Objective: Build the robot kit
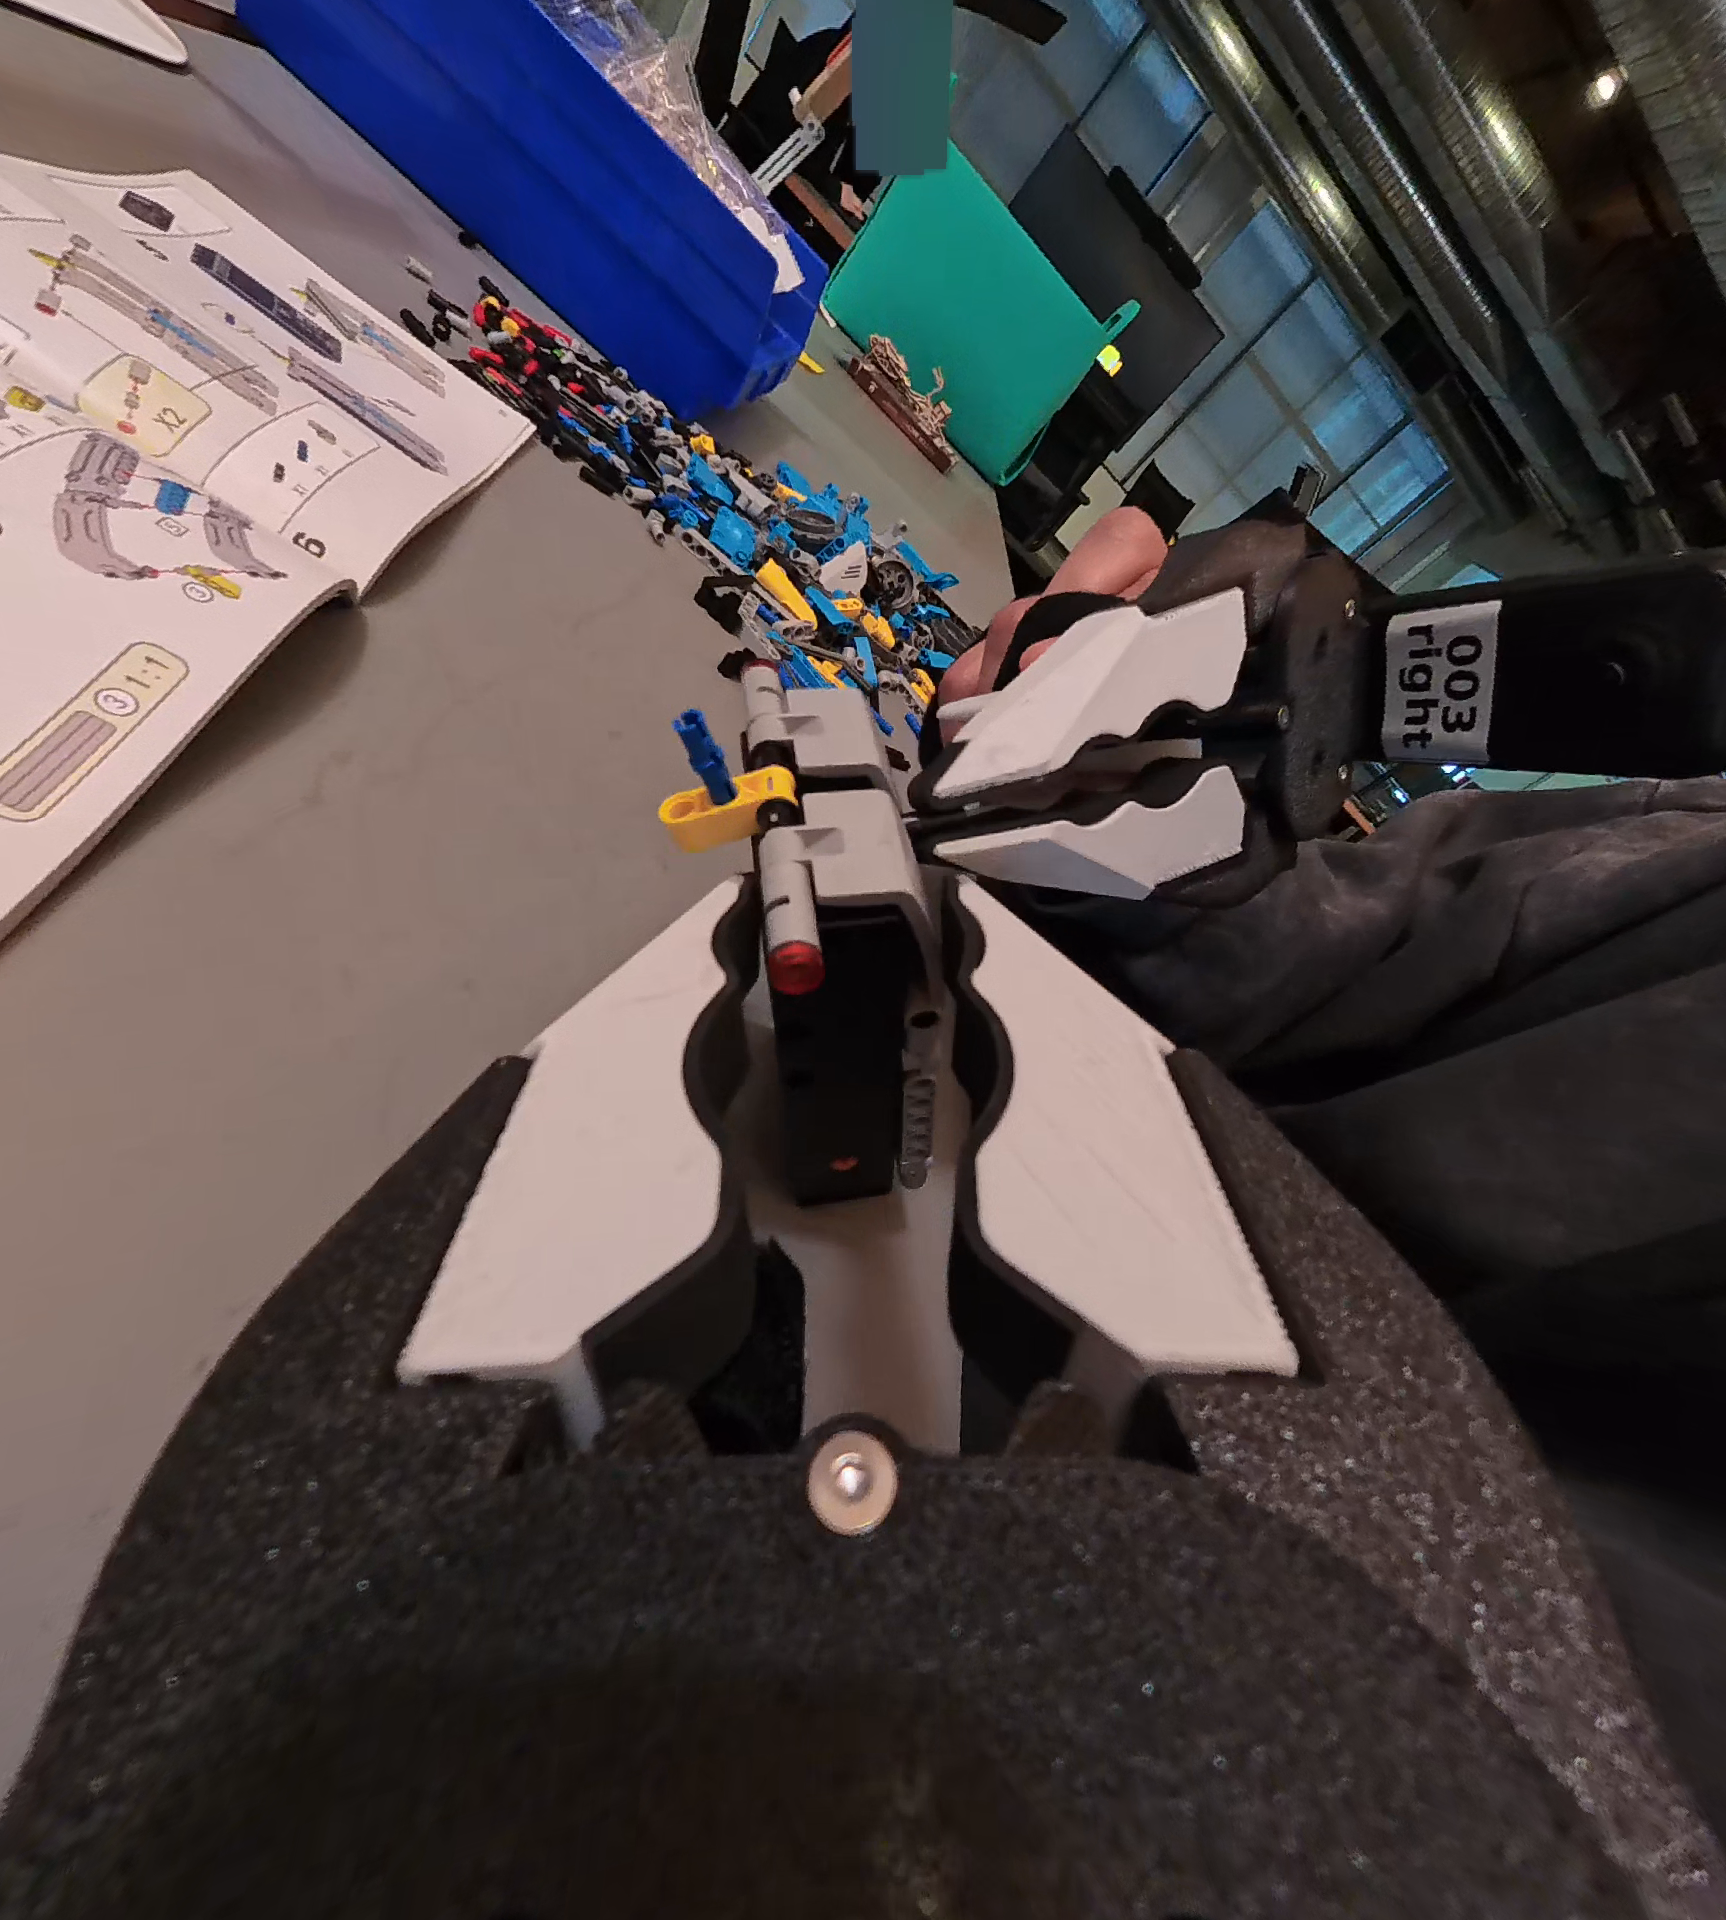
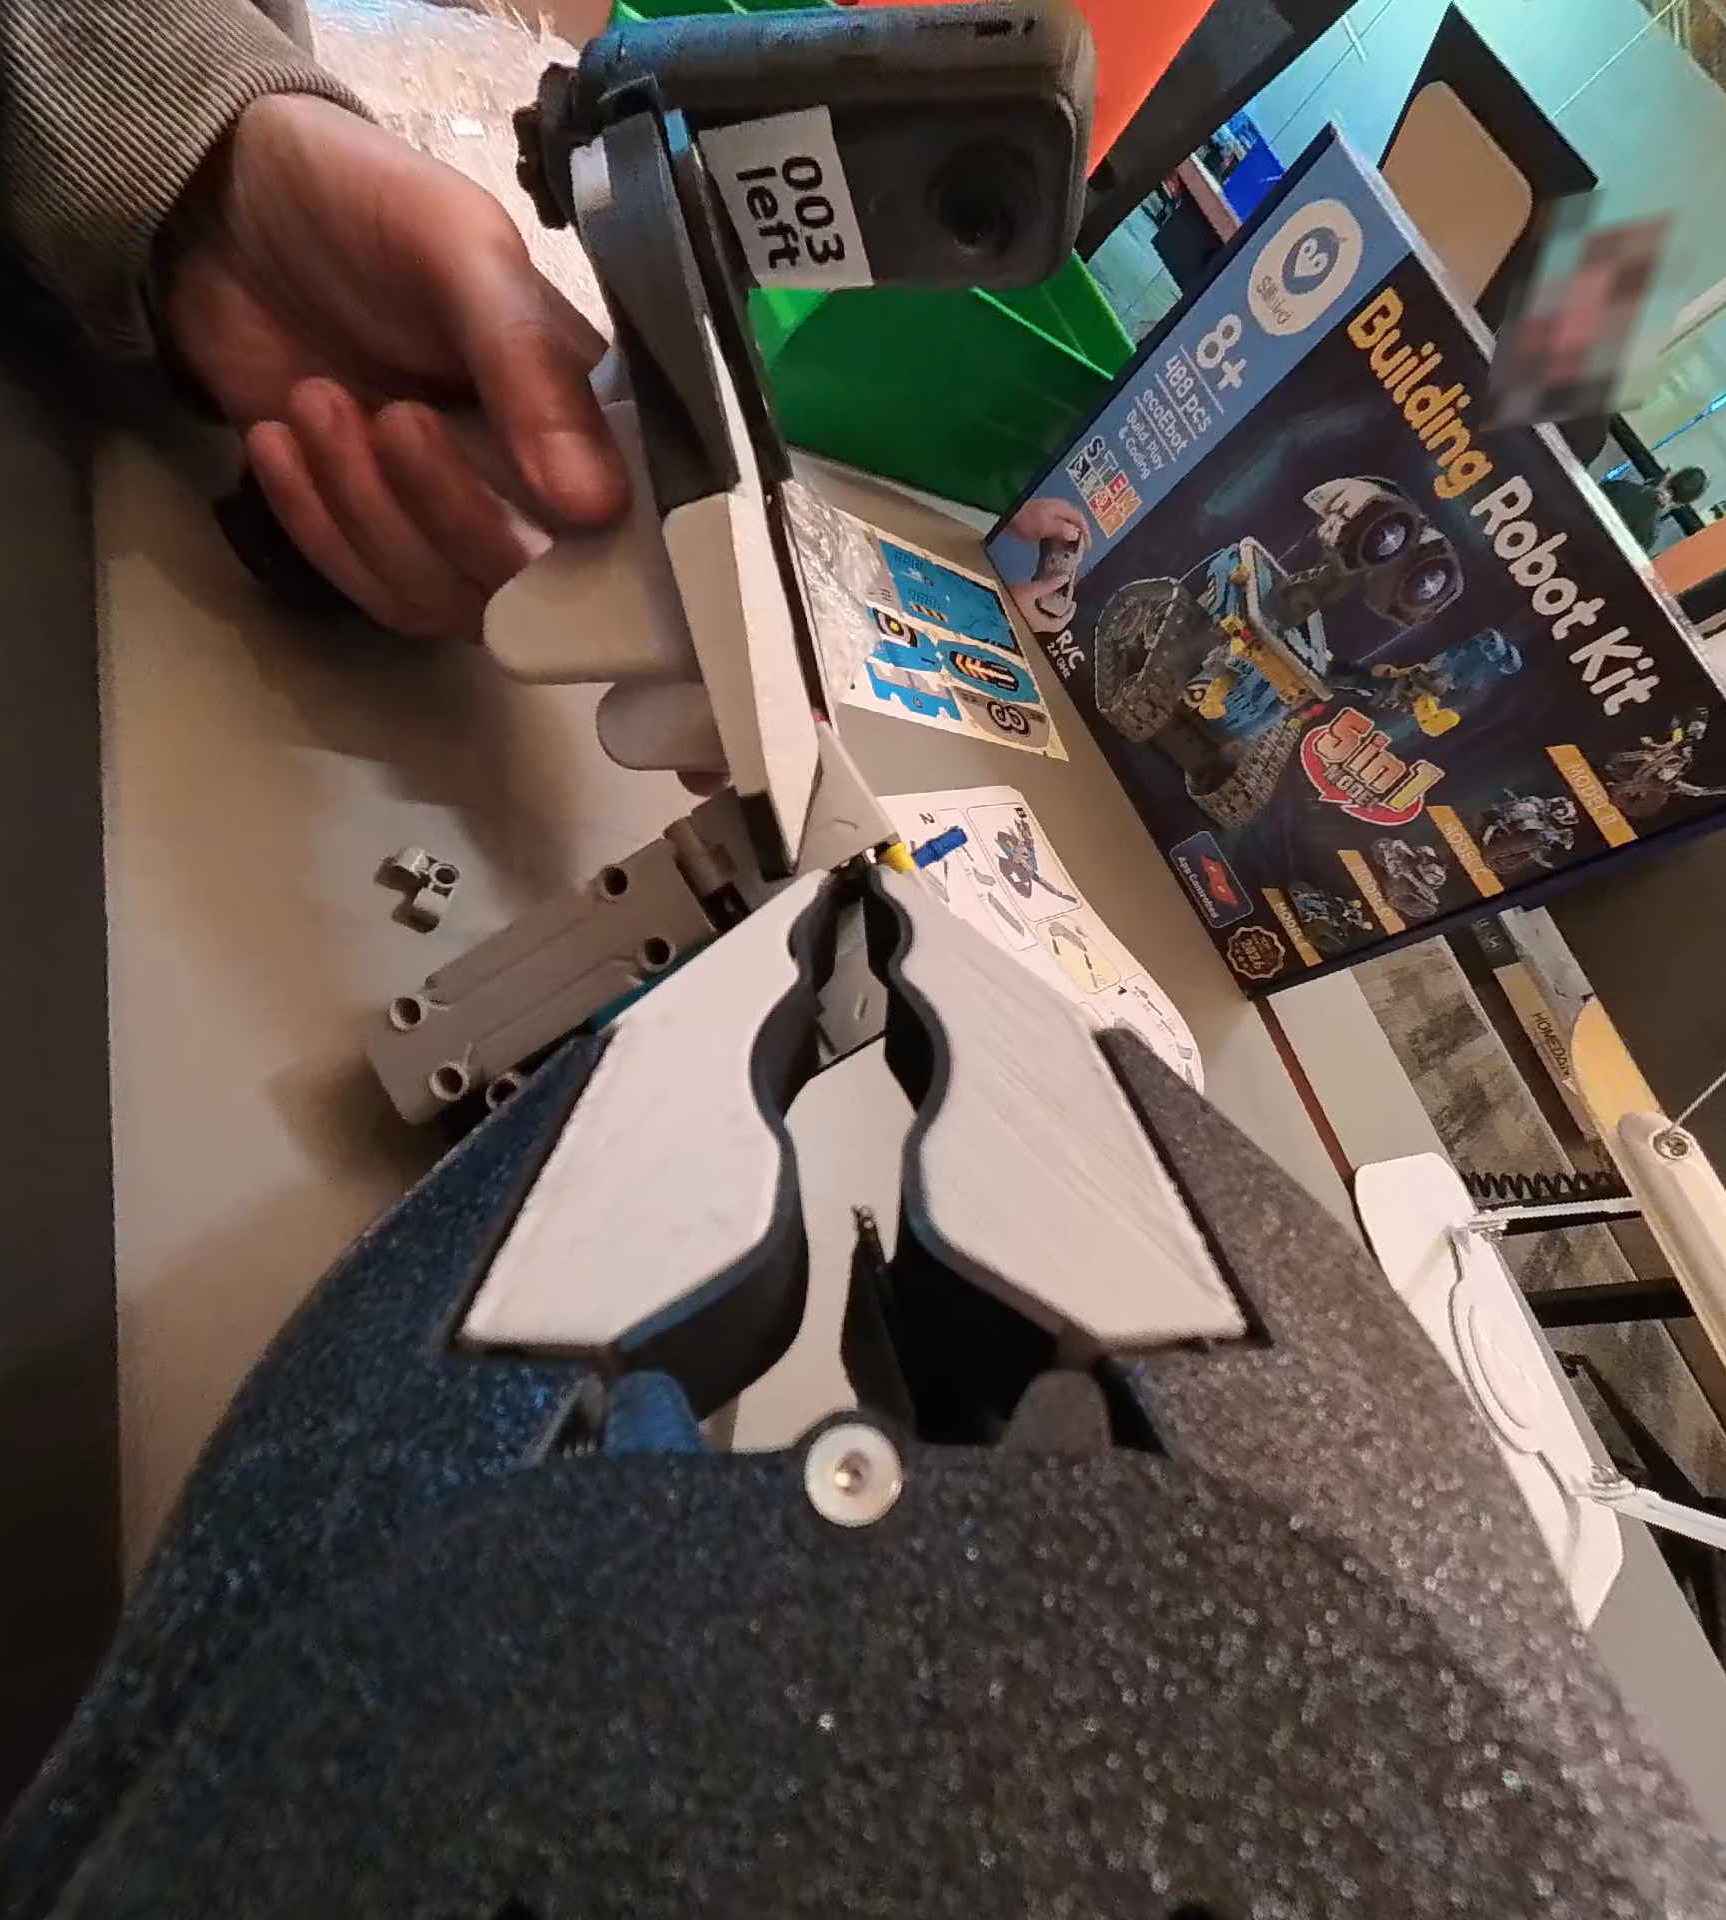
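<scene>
An open instruction booklet, a heap of loose blue, yellow and black building pieces and a blue bin lie on the grey bench, with a kit box and a sticker sheet standing farther along it and one small grey connector lying loose near the work. The left gripper is closed part-way, its fingers clamped on a grey and black brick assembly carrying a red-tipped axle, a yellow connector and a blue pin, held above the bench. The right gripper is almost shut, its tips pinched on the far edge of the same assembly, directly beside the other gripper's fingers.
</scene>
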The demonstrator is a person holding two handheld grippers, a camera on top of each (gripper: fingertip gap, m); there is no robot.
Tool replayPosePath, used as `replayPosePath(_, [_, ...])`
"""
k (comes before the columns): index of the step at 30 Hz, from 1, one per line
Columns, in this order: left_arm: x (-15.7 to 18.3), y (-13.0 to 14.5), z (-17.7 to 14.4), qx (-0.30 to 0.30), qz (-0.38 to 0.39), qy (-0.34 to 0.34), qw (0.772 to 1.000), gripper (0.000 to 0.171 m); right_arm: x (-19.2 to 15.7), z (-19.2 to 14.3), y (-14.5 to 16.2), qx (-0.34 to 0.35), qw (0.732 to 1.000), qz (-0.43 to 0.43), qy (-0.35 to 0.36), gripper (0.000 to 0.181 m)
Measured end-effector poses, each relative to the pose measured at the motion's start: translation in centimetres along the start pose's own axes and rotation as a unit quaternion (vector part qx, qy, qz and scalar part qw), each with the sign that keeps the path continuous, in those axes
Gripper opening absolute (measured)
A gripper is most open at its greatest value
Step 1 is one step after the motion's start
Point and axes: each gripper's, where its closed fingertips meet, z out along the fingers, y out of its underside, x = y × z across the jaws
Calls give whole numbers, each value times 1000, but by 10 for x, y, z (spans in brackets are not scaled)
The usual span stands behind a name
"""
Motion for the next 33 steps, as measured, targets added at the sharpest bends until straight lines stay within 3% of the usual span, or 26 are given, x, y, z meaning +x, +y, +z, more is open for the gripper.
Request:
replayPosePath(5, [1, 0, -1, -1, 41, -19, 999, 33, -1, 0, -1, -16, 999, -29, 12, 3])
replayPosePath(15, [5, 0, 0, -12, 156, -85, 984, 36, 4, -4, -3, -18, 998, -1, 52, 3])
replayPosePath(28, [11, 1, 1, -8, 176, -89, 980, 34, 0, -9, -4, 18, 999, 26, 31, 3])
replayPosePath(33, [10, 2, 1, -9, 163, -84, 983, 34, -2, -9, -2, -1, 996, -76, 41, 4])
